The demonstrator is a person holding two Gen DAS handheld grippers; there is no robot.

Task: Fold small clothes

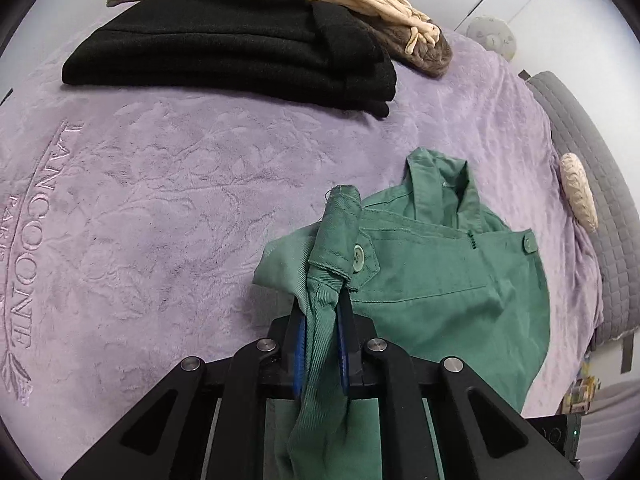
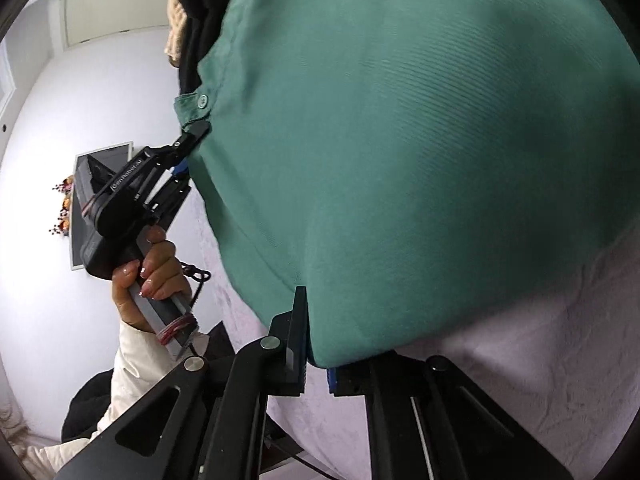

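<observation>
Green garment on lilac blanket, white walls

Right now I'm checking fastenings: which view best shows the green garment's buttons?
The left wrist view: the green cotton garment lies spread, showing two buttons and a pocket seam. The right wrist view shows mostly plain cloth and one button.

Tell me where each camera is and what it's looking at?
Left wrist: sits on the left gripper, looking down its fingers at the green cotton garment with buttons pinched between them, on the lilac plush blanket; a folded black knit garment lies beyond.
Right wrist: sits on the right gripper, clamped on the garment's hem, looking toward a white wall; the left hand and cream sleeve show.
Shared: the green garment, the blanket, the left gripper.
</observation>
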